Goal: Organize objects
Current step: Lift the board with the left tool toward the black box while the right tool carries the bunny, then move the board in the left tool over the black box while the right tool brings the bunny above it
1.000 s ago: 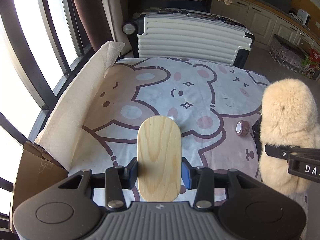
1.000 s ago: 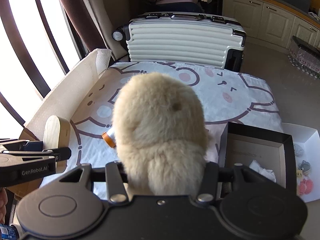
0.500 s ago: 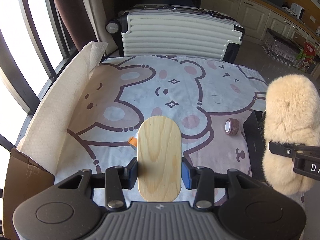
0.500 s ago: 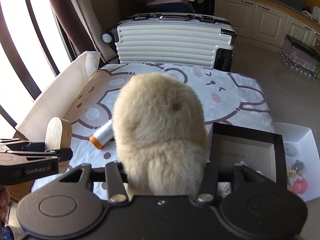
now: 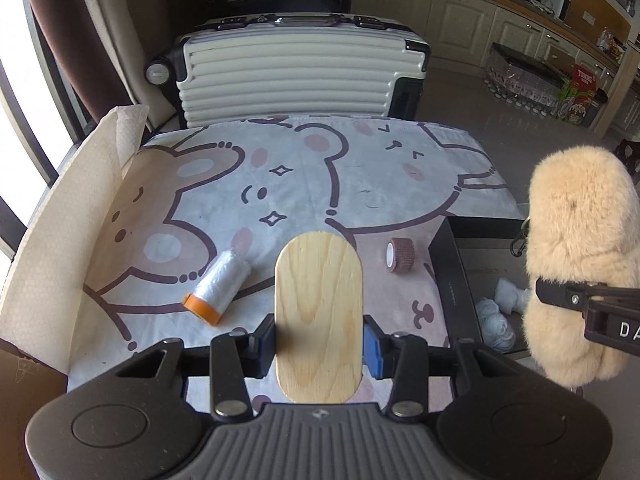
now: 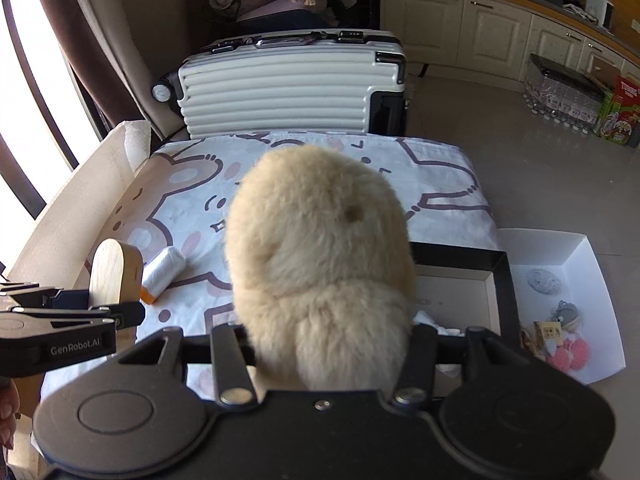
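Observation:
My left gripper is shut on an oval wooden board, held above the near edge of the bear-print cloth; the board also shows in the right wrist view. My right gripper is shut on a fluffy beige plush, held above a black box; the plush shows at the right of the left wrist view. A white thread spool with an orange end and a brown tape roll lie on the cloth.
A white ribbed suitcase stands behind the table. A paper-lined cardboard wall runs along the left edge. The black box holds pale yarn balls. A white tray with small trinkets lies right of it.
Both grippers have pulled back and risen with their loads. The thread spool has come into view from behind the board.

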